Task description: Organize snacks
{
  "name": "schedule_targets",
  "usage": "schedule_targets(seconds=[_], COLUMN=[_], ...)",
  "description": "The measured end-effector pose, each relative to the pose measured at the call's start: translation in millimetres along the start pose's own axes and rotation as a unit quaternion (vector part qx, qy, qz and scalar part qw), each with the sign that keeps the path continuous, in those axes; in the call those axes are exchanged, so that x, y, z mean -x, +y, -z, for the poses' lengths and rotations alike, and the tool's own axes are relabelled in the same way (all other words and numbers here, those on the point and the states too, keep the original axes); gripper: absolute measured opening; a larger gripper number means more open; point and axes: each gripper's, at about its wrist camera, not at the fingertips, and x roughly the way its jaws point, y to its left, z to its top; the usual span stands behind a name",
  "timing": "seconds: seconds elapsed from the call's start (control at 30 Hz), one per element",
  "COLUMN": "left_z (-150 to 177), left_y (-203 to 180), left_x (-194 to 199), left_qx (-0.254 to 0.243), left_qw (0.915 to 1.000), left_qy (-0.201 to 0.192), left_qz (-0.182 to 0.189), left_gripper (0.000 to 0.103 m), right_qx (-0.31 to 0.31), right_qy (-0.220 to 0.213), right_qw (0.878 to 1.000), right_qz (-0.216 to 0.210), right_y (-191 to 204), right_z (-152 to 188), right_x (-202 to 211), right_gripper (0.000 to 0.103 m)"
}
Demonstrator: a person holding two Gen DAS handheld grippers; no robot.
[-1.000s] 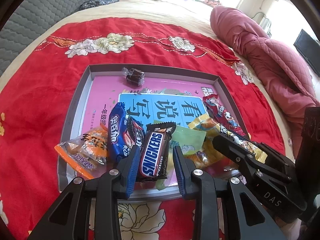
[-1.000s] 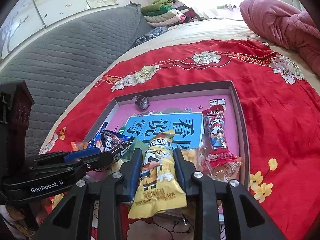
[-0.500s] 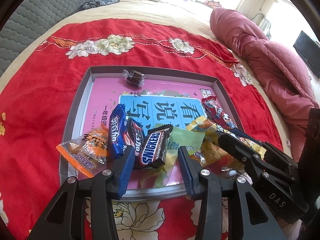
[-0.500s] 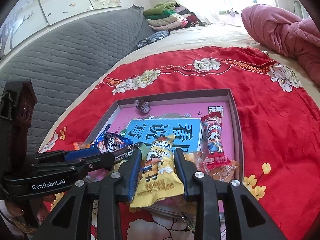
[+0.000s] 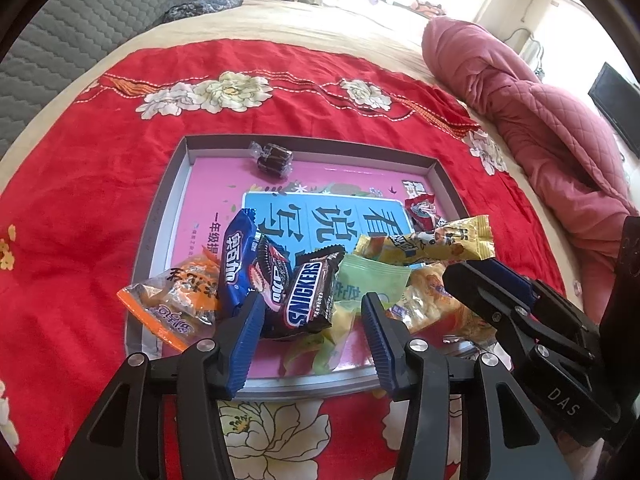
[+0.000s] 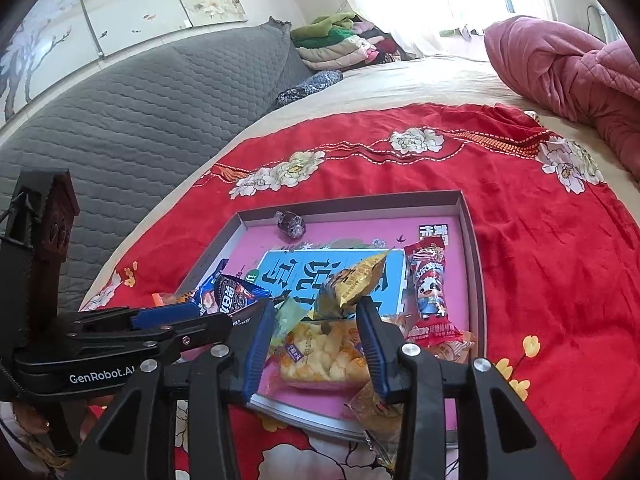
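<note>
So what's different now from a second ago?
Both grippers let go. The left gripper, its jaws opening, released the Snickers bar, which now lies in the tray. The right gripper, also opening, dropped the yellow snack packet, now tipped over. The wrapped chocolate stayed put.

Bed (image 6: 420, 80) w/ beige cover carries a red floral cloth (image 5: 100, 200); grey-rimmed tray (image 5: 308, 144) sits on cloth, approx. centre. Pink quilt (image 5: 540, 128) bunched along one edge, folded clothes (image 6: 336, 46) stacked at far end.
</note>
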Motion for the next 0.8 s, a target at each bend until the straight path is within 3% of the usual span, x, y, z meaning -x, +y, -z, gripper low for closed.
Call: schedule_targets(seconds=[0.17, 0.57, 0.7, 0.8], left_z=[0, -2, -3, -1], left_y=[0, 1, 1, 2], left_x=[2, 6, 11, 15], left_qx=[0.0, 0.0, 0.0, 0.0], left_qw=[1.0, 1.0, 0.9999, 0.9999], left_qy=[-0.001, -0.004, -0.011, -0.013], left_qz=[0.0, 0.0, 0.0, -0.001], left_gripper=[0.056, 0.058, 0.066, 0.067], right_qx=[-0.004, 0.002, 0.01, 0.017], right_qy=[-0.007, -0.025, -0.033, -0.047], right_qw=[1.0, 0.999, 0.999, 0.998], right_qz=[0.004, 0.023, 0.031, 0.04], right_y=[-2, -3, -1, 1], right_z=[-1, -4, -5, -6], right_x=[3, 13, 18, 26], right_gripper=[0.049, 0.051, 0.053, 0.059])
